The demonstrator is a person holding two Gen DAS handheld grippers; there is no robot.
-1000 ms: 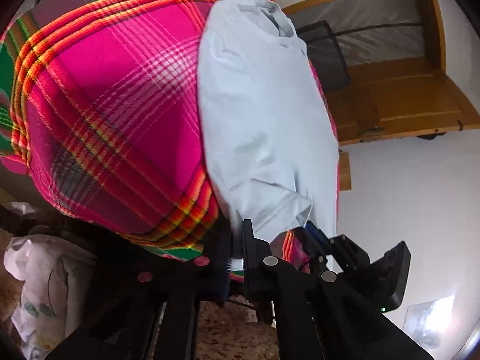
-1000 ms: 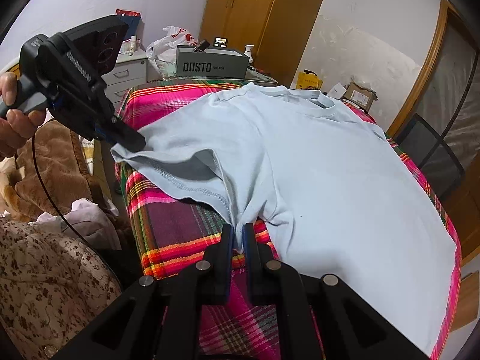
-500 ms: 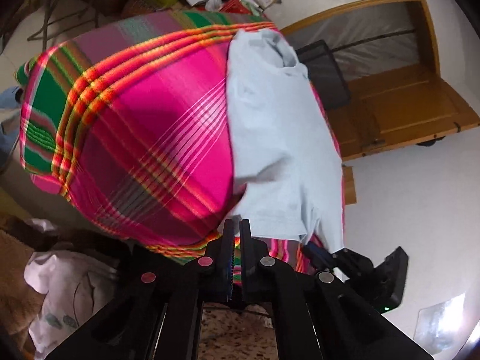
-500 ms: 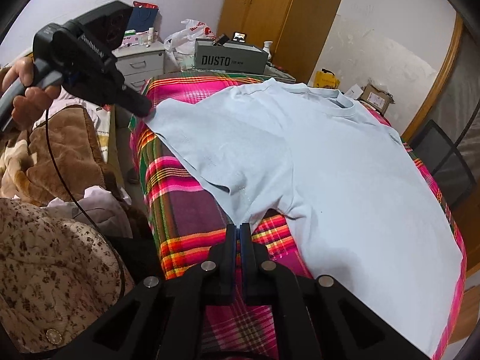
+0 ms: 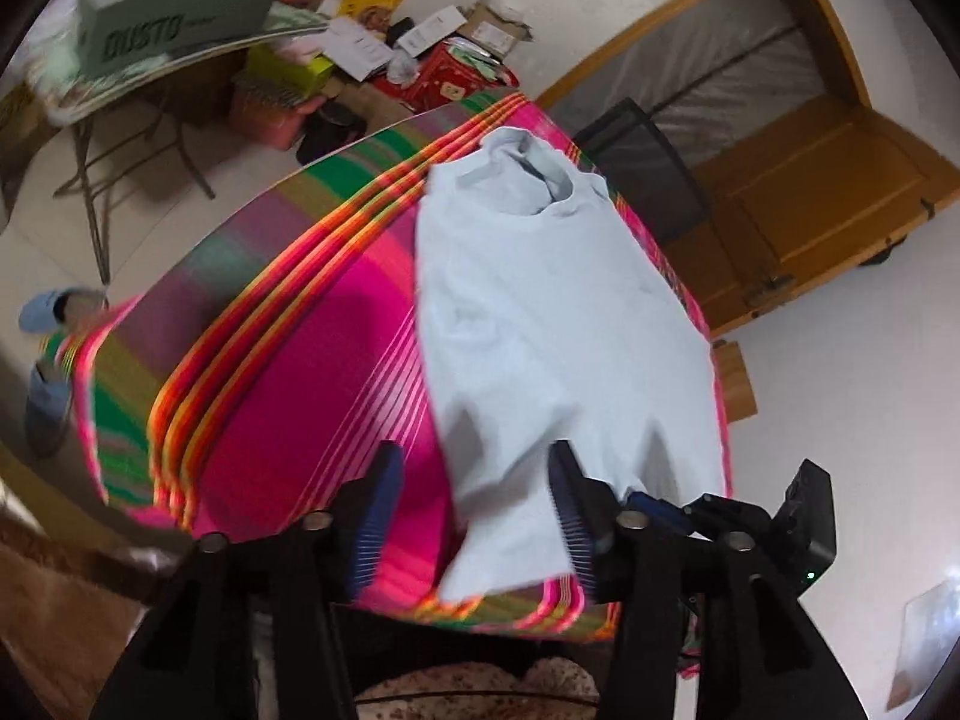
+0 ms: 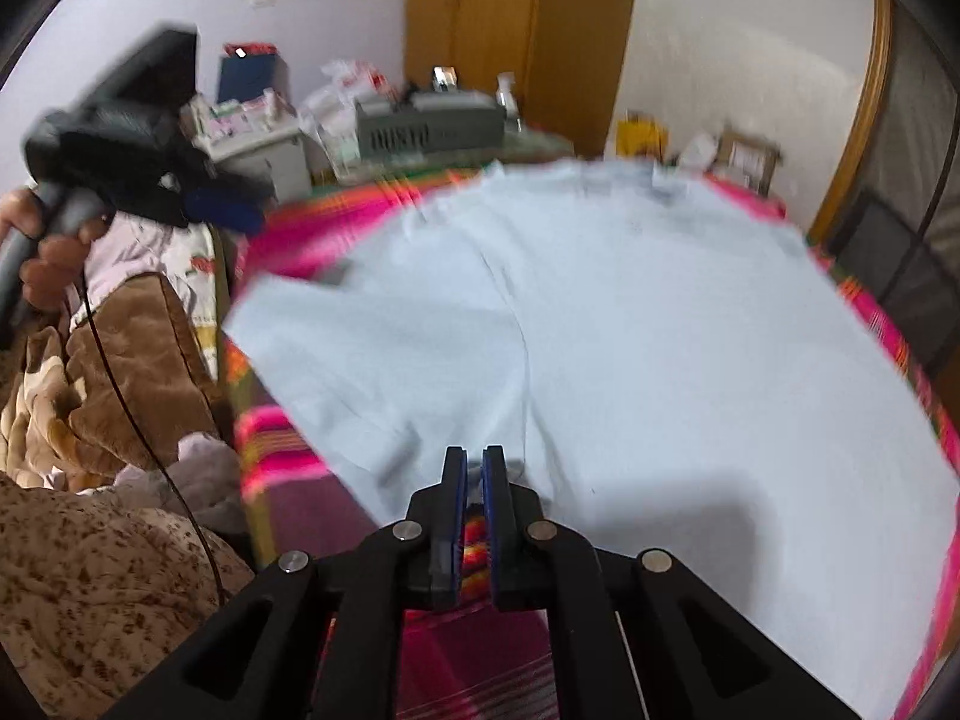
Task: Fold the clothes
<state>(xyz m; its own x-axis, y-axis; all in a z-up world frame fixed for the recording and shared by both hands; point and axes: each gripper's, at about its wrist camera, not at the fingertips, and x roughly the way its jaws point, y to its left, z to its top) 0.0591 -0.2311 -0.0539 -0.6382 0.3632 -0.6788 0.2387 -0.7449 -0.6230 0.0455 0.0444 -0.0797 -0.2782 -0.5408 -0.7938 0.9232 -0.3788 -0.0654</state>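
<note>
Your left gripper (image 5: 474, 498) hangs wide open and empty above the sleeve of the pale blue T-shirt (image 5: 558, 324), which lies spread flat on the plaid bedspread (image 5: 288, 360). Your right gripper (image 6: 474, 486) is nearly closed at the shirt's near edge; blur hides whether it pinches cloth. Before any fold, smooth the sleeve flat beside the shirt's body.

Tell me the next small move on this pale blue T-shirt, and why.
Probably open the right gripper and back off: the left gripper stands wide open, and the pale blue T-shirt lies spread on the pink plaid blanket, ready for folding.
</note>
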